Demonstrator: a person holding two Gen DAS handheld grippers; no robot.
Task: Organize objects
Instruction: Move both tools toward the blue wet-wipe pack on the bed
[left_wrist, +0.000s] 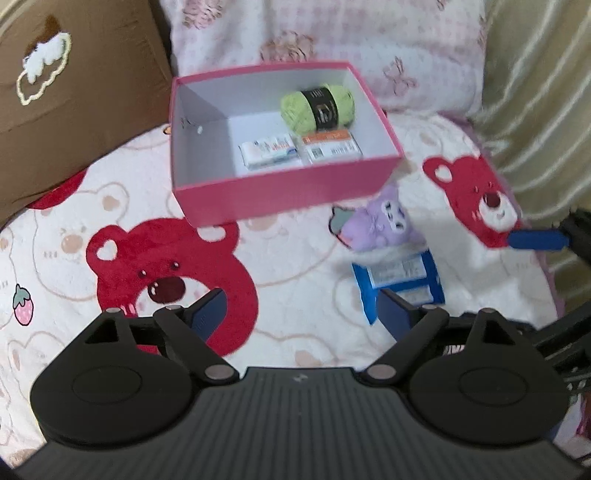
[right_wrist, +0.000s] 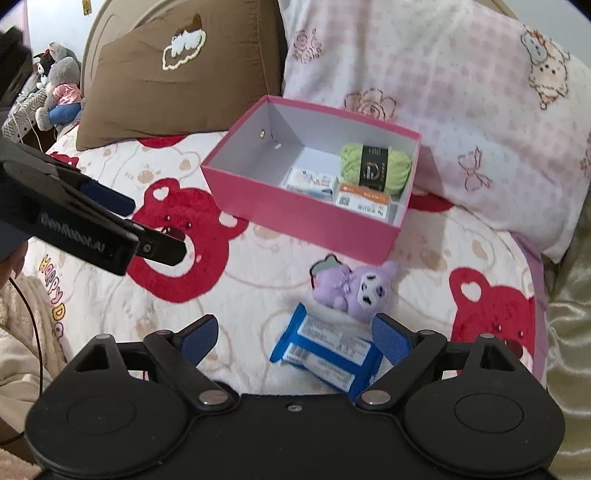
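A pink box (right_wrist: 295, 214) with a white inside sits open on a bed blanket (right_wrist: 258, 291) printed with red bears, near the pillows at the head end. Inside it, toward its right side, lie a ball of light green yarn (right_wrist: 375, 166) with a black band, a small white packet (right_wrist: 312, 182) and an orange-and-white packet (right_wrist: 364, 201), the two packets side by side in front of the yarn. Outside the box, just beside its front right corner, a small purple plush toy (right_wrist: 354, 288) lies on the blanket. Touching or almost touching the toy, on the near side, lies a blue packet (right_wrist: 325, 350) with white labels.

The right gripper (right_wrist: 295, 336) is spread wide and holds nothing; the blue packet lies between its blue fingers (right_wrist: 391, 338), and whether they touch it is unclear. The left gripper (left_wrist: 303, 312) is also spread wide and empty, above the blanket in front of the box, with the blue packet just by its right finger.

A brown pillow (right_wrist: 177, 70) and a pink floral pillow (right_wrist: 424, 74) lie behind the box.
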